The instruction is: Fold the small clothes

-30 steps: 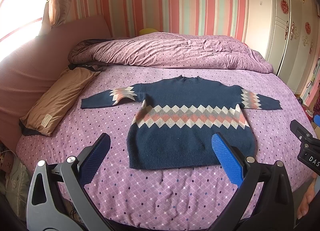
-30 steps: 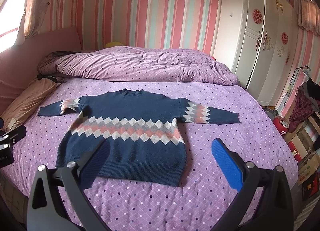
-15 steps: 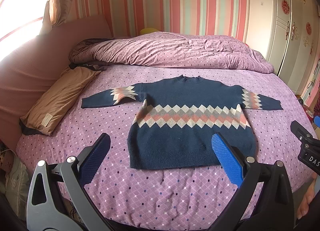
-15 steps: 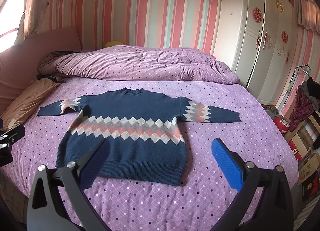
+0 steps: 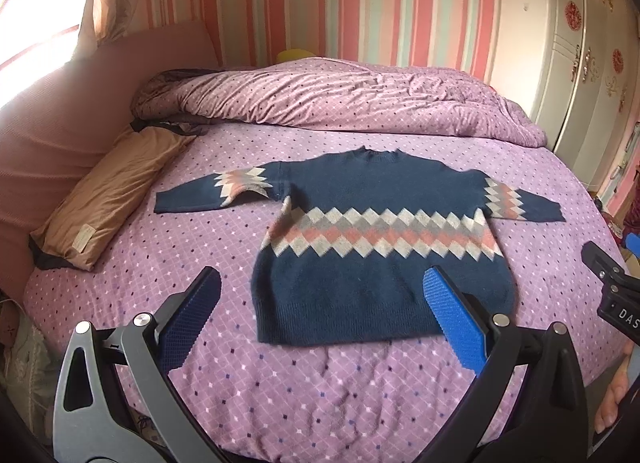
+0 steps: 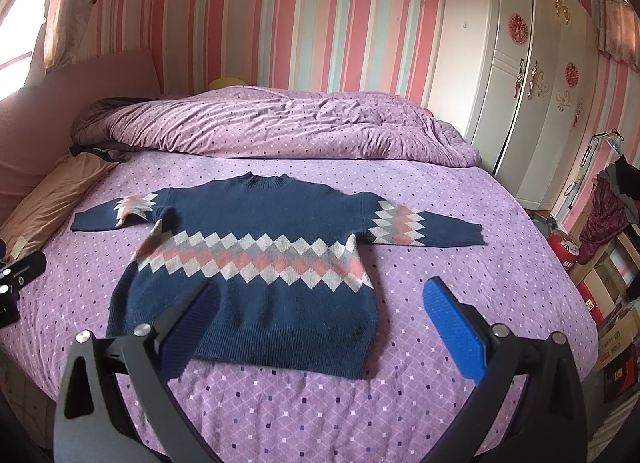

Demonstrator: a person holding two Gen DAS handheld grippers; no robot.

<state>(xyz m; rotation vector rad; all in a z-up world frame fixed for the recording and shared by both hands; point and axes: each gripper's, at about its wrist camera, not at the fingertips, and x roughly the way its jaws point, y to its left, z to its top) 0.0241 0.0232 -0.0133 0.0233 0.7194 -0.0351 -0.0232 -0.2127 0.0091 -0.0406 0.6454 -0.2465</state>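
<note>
I see the sweater [image 5: 380, 247] lying flat mid-frame on the bed [image 5: 320, 403], the bunched quilt [image 5: 340, 99] behind it, a pillow [image 5: 108, 199] at the left, the wardrobe [image 6: 520, 83] upper right.

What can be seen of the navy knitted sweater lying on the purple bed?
The navy knitted sweater with a pink, grey and cream diamond band lies flat and unfolded on the purple diamond-patterned bedspread, collar towards the far side, ribbed hem nearest the cameras. Both sleeves stretch out sideways, each carrying the same diamond band; the one towards the tan pillow is slightly rumpled at the band. Only the bedspread touches it. The open left gripper and open right gripper hang above its hem.
</note>
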